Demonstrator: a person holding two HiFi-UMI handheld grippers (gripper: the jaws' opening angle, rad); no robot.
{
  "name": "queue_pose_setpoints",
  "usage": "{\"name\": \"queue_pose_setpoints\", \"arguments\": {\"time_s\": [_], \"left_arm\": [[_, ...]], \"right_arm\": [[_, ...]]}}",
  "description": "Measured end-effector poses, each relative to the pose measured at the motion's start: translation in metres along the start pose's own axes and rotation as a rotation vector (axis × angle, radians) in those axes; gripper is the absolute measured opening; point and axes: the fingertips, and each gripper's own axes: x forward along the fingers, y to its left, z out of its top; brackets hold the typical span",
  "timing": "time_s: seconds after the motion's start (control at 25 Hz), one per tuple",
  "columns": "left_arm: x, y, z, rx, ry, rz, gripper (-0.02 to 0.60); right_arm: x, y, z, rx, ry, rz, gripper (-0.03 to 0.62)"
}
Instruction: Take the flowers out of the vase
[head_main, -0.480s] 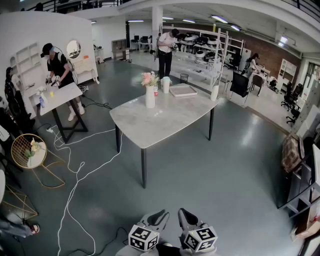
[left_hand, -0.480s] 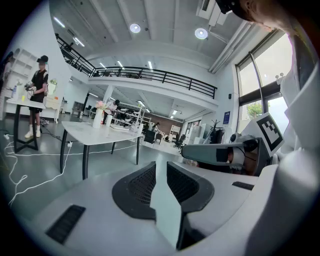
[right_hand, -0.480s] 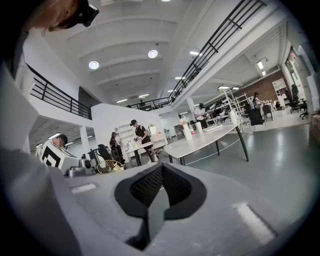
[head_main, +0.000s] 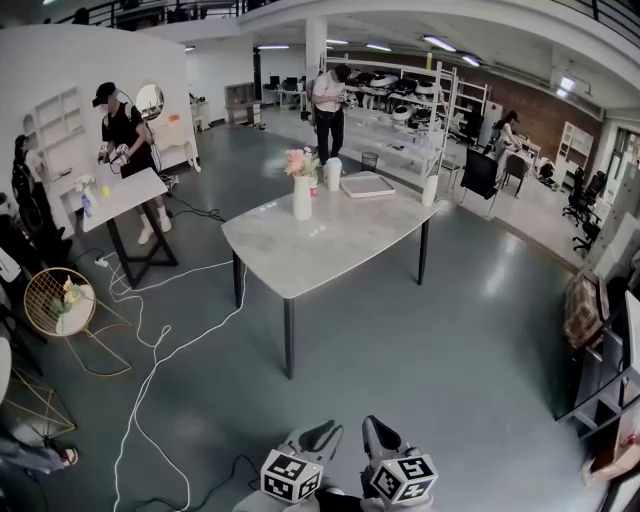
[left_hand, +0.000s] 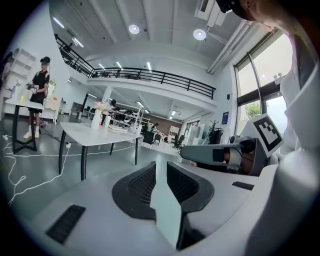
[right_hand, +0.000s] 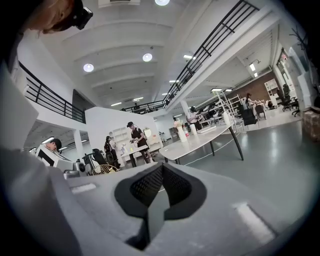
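Note:
A white vase (head_main: 302, 197) with pink flowers (head_main: 300, 161) stands near the far left end of a pale table (head_main: 330, 250), several steps ahead of me. Both grippers hang low at the bottom edge of the head view, far from the table. My left gripper (head_main: 318, 437) is shut with nothing between its pads. My right gripper (head_main: 378, 435) is likewise shut and empty. In the left gripper view the shut gripper (left_hand: 160, 167) points toward the distant vase (left_hand: 96, 120). In the right gripper view the gripper (right_hand: 161, 172) is shut, with the vase (right_hand: 183, 134) small and far off.
On the table also stand a white cylinder (head_main: 333, 173), a flat tray (head_main: 367, 184) and a bottle (head_main: 430, 187). A white cable (head_main: 150, 350) snakes over the floor at left, near a gold wire stand (head_main: 58, 300). A person (head_main: 125, 135) works at a side table (head_main: 120, 195).
The view has shifted only slightly. The person at the side table has straightened up. Both grippers stay shut at the bottom edge.

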Motion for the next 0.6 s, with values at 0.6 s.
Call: {"name": "queue_pose_setpoints", "arguments": {"time_s": [0.6], "left_arm": [[-0.005,0.007,-0.016,-0.036,0.038,0.023,0.071]], "right_arm": [[0.002,0.002,-0.015,0.037,0.021,0.003,0.0]]}}
